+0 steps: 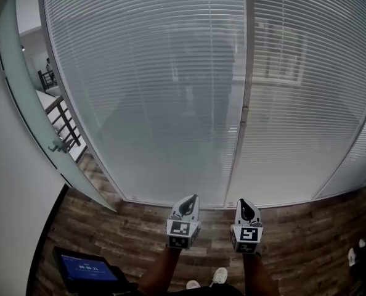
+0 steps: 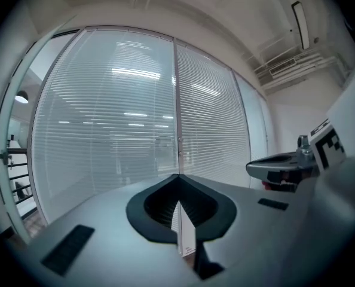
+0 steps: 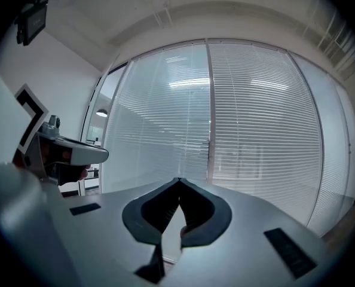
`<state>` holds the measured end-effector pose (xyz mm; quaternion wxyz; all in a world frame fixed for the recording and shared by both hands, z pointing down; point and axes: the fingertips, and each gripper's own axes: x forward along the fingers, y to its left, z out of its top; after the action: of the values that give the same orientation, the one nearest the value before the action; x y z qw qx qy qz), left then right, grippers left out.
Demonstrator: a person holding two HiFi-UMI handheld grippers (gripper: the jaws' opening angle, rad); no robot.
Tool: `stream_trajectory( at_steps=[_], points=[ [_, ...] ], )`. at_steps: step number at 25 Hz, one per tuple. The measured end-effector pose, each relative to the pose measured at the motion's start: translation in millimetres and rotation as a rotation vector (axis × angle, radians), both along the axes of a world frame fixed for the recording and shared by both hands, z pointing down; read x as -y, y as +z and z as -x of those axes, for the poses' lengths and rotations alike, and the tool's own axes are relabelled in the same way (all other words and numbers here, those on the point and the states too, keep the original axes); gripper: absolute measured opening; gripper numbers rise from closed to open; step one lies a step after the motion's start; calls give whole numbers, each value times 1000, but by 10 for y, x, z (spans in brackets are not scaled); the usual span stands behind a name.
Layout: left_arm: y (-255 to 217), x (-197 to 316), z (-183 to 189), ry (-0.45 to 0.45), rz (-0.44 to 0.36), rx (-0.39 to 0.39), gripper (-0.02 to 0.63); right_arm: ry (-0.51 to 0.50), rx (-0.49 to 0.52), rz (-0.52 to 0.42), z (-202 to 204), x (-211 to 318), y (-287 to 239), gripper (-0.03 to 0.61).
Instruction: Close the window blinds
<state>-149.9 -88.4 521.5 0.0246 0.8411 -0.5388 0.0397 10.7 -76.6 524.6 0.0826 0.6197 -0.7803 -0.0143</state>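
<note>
Straight ahead of you, the blinds (image 1: 158,85) hang over the whole glass wall and reach down to the wood floor (image 1: 306,227). They form two wide panels with an upright post (image 1: 244,103) between them. Dim shapes show through the slats, so they are not turned fully shut.

You hold the left tool (image 1: 191,199) and the right tool (image 1: 243,203) low and side by side over the floor, near each other but apart. Both point toward the foot of the blinds, and neither touches them. Your forearms (image 1: 161,270) run down to the bottom edge of the head view, with your shoes (image 1: 219,276) showing between them.

The left tool's jaws are together — the tips meet and nothing is caught between them. Only a sliver of the blinds shows through the hollow behind the tips. The right tool is the same, with its jaws brought together at the tips and nothing held. Each tool's own view shows the other tool off to its side, level with it, and the blinds filling the background.

To your left, a glass door (image 1: 29,103) with a handle (image 1: 60,145) stands open at an angle to the wall. Near your left foot a dark screen (image 1: 87,269) with a blue display sits low by the floor — its text is too small to read.
</note>
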Motion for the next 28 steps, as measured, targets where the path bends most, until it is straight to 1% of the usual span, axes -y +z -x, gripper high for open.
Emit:
stream_trajectory(
  at_steps=[2, 4, 6, 8, 12, 16, 19, 23, 25, 28],
  points=[
    [0, -65, 46, 0, 4, 7, -6, 31, 61, 35, 28, -66, -46, 3],
    [29, -95, 76, 4, 11, 19, -6, 39, 97, 34, 45, -71, -32, 3],
    [47, -117, 52, 15, 8, 25, -6, 19, 82, 3, 66, -79, -39, 5],
    [-9, -146, 3, 5, -2, 10, -6, 15, 60, -14, 35, -125, -80, 5],
    [-4, -170, -30, 5, 15, 15, -6, 25, 45, 6, 26, -218, -188, 3],
    [-133, -152, -104, -24, -4, -12, -6, 13, 9, -5, -78, -230, -240, 5],
    [-160, -182, -170, -26, -13, -14, -6, 7, -13, -18, -147, -240, -250, 3],
    [-150, -210, -186, -48, -4, -16, -6, -4, -5, -37, -156, -227, -318, 3],
    [-152, -249, -182, -57, -7, -14, -6, -18, -9, -40, -155, -246, -276, 3],
    [-132, -290, -165, -64, -4, -6, -6, -52, -16, -69, -146, -236, -180, 3]
  ],
)
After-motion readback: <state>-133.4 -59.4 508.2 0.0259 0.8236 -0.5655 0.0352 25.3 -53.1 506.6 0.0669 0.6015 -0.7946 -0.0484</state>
